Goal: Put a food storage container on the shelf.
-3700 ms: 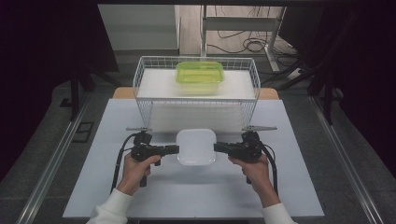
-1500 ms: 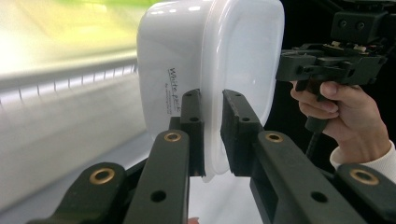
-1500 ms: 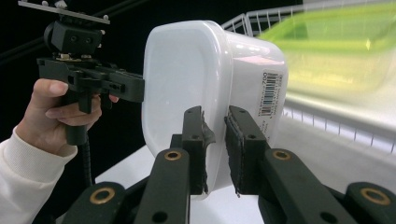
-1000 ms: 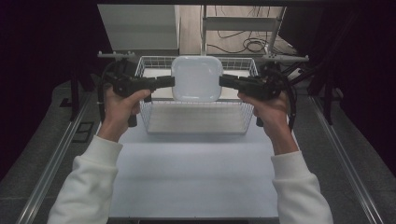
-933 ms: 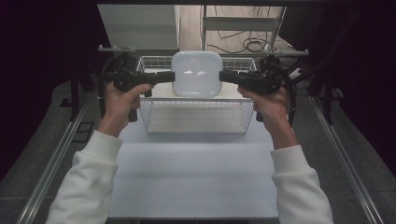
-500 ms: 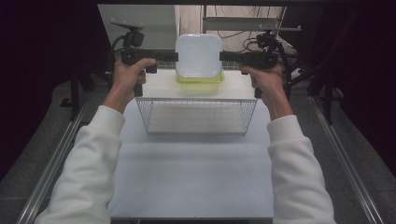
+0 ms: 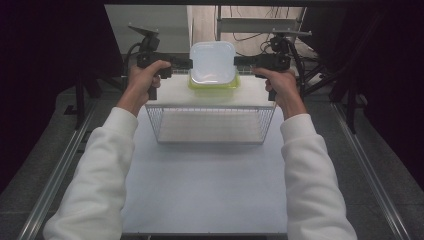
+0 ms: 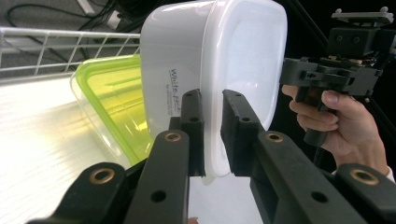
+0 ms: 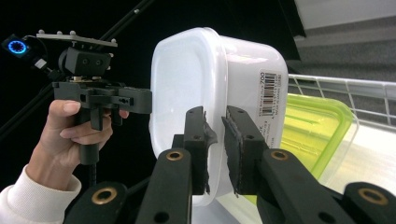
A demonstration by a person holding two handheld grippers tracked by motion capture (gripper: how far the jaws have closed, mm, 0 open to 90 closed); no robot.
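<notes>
Both grippers held the white box (image 7: 212,62) between them: the left gripper (image 7: 186,63) pinched its rim from one side and the right gripper (image 7: 239,60) from the other, each pair of jaws closed down to the thickness of that rim. In the left gripper view the rim sat squarely between the pads (image 8: 192,122), and the right gripper view showed the same on the far edge.

The box hung just ahead of and between the two grippers, over the green box (image 7: 214,83), which lay on the white board (image 7: 175,92) across the wire basket (image 7: 210,125). From the high view I could not tell whether the two boxes touched; the gripper views showed the white one tilted, with its lower edge close by the green one.

I judged the carry nearly done: what remained was lowering, seating and letting go.

Compared with 3.7 seconds earlier, the white box had left the table in front of the basket, and the arms had stretched far forward.
</notes>
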